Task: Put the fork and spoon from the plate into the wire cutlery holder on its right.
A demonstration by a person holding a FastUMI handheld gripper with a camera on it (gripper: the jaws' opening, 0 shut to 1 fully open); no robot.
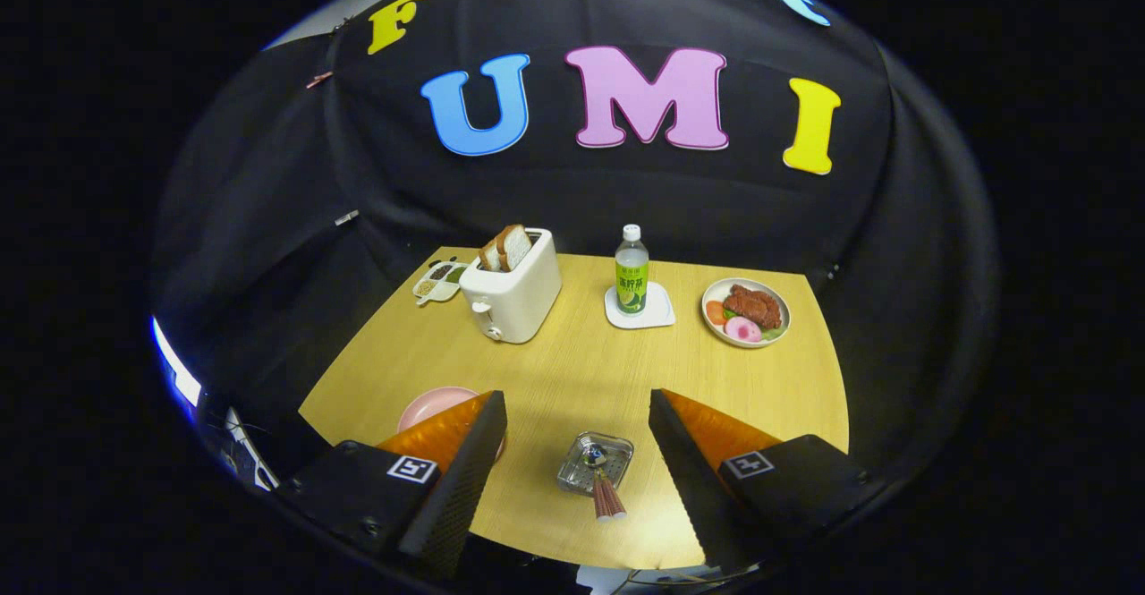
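Observation:
My gripper (577,438) hangs high above the near part of the wooden table (572,371), open, with nothing between its fingers. Straight below, between the fingers, stands the wire cutlery holder (595,463) with cutlery handles (608,498) sticking out of it toward me. To its left a pink plate (434,407) peeks out, mostly hidden behind my left finger (461,479). I cannot see whether anything lies on the plate.
At the back left stands a white toaster (513,291) holding bread slices, with a small divided tray (436,279) behind it. A green-labelled bottle (631,271) sits on a white coaster (639,309) at the back centre. A plate of food (746,312) lies at the back right.

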